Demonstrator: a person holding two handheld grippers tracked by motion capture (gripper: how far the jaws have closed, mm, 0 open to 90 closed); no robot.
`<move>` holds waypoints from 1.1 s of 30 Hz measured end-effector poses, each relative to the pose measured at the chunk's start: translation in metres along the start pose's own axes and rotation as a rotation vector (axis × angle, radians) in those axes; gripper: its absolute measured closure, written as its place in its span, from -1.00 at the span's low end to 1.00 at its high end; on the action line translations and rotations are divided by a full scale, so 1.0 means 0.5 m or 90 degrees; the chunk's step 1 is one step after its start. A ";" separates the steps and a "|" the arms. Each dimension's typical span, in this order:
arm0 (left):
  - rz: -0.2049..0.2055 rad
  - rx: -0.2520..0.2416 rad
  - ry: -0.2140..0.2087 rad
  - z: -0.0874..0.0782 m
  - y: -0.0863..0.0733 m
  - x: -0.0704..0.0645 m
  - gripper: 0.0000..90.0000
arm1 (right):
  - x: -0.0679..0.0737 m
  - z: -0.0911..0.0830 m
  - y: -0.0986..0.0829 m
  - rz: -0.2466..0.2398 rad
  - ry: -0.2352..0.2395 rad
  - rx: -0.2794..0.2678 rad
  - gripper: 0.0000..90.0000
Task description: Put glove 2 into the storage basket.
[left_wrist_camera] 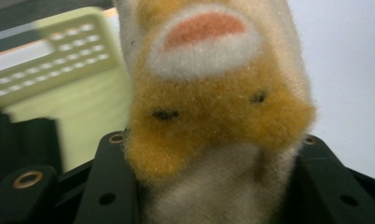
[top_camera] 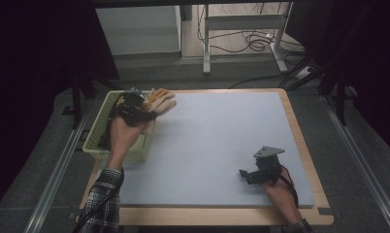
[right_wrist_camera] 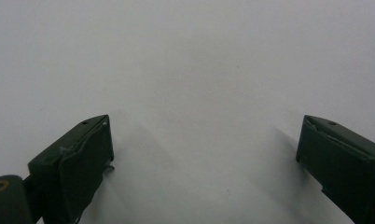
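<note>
Right gripper [top_camera: 245,175]: nearest the person, low over the grey mat [top_camera: 217,145] at its right side; its jaws stand wide apart with nothing between them, only bare mat ahead in the right gripper view.
Wooden table [top_camera: 307,160]: its pale edge frames the mat on the near and right sides.
Left gripper [top_camera: 143,112]: farther off at the left, above the far rim of the pale green slotted plastic basket [top_camera: 97,131]; its black jaws are clamped on the orange-and-white plush toy [top_camera: 160,101].
Plush toy: held aloft between basket and mat, body pinched at its whitish lower part in the left gripper view [left_wrist_camera: 213,107], the orange head and red-and-white patch pointing away.
Handling: I judge it light, soft and squashy, not fragile; the fur gives under the pads, so a firm pinch across the middle of the body should hold best, as a loose limb or ear would likely sag or swing.
Beyond the table: metal desk legs and loose cables on the floor [top_camera: 251,41].
</note>
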State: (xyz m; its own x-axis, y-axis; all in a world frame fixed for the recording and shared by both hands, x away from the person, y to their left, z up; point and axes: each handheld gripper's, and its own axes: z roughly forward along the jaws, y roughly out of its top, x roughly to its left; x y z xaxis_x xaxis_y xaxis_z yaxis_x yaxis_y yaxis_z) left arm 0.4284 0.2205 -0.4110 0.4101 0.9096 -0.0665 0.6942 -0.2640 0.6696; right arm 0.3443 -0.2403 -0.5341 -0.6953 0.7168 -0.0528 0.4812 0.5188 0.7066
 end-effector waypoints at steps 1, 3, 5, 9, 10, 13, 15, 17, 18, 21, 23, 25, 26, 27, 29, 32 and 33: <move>-0.008 0.000 0.007 -0.001 -0.003 0.011 0.21 | 0.000 0.000 0.000 0.000 0.000 0.000 -0.92; -0.025 0.000 0.016 -0.001 -0.010 0.033 0.21 | 0.000 0.000 0.000 0.000 0.000 0.000 -0.92; -0.042 0.000 0.024 -0.001 -0.019 0.053 0.20 | 0.000 0.000 0.000 0.000 0.000 0.000 -0.92; -0.071 0.001 0.043 0.001 -0.036 0.090 0.20 | 0.000 0.000 0.000 0.000 0.000 0.000 -0.92; -0.078 0.003 0.049 0.001 -0.039 0.097 0.20 | 0.000 0.000 0.000 0.000 0.000 0.000 -0.92; -0.090 0.010 0.063 0.008 -0.048 0.117 0.19 | 0.000 0.000 0.000 0.000 0.000 0.000 -0.92; -0.090 0.016 0.068 0.012 -0.051 0.122 0.19 | 0.000 0.000 0.000 0.000 0.000 0.000 -0.92; -0.097 0.033 0.077 0.028 -0.059 0.132 0.19 | 0.000 0.000 0.000 0.000 0.000 0.000 -0.92; -0.099 0.038 0.077 0.034 -0.062 0.135 0.19 | 0.000 0.000 0.000 0.000 0.000 0.000 -0.92; -0.104 0.049 0.078 0.049 -0.068 0.139 0.18 | 0.000 0.000 0.000 0.000 0.000 0.000 -0.92; -0.104 0.067 0.080 0.068 -0.072 0.142 0.18 | 0.000 0.000 0.000 0.001 0.000 0.000 -0.92; -0.103 0.084 0.082 0.083 -0.074 0.142 0.17 | 0.000 0.000 0.000 0.001 0.000 0.000 -0.92; -0.106 0.095 0.078 0.097 -0.075 0.142 0.17 | 0.000 0.000 0.000 0.001 0.000 0.000 -0.92; -0.106 0.103 0.076 0.104 -0.074 0.141 0.17 | 0.000 0.000 0.000 0.001 0.000 0.000 -0.92; -0.106 0.111 0.076 0.111 -0.074 0.140 0.16 | 0.000 0.000 0.000 0.001 0.000 0.000 -0.92; -0.107 0.138 0.061 0.137 -0.068 0.135 0.15 | 0.000 0.000 0.000 0.001 0.000 0.000 -0.92; -0.106 0.147 0.055 0.143 -0.066 0.132 0.15 | 0.000 0.000 0.000 0.001 0.000 0.000 -0.92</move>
State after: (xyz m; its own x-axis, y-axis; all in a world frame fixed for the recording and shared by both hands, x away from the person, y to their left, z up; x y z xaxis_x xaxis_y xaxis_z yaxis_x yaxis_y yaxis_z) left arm 0.4749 0.2663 -0.4904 0.2337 0.9680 -0.0914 0.8679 -0.1653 0.4684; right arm 0.3443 -0.2403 -0.5341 -0.6948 0.7173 -0.0522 0.4816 0.5179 0.7070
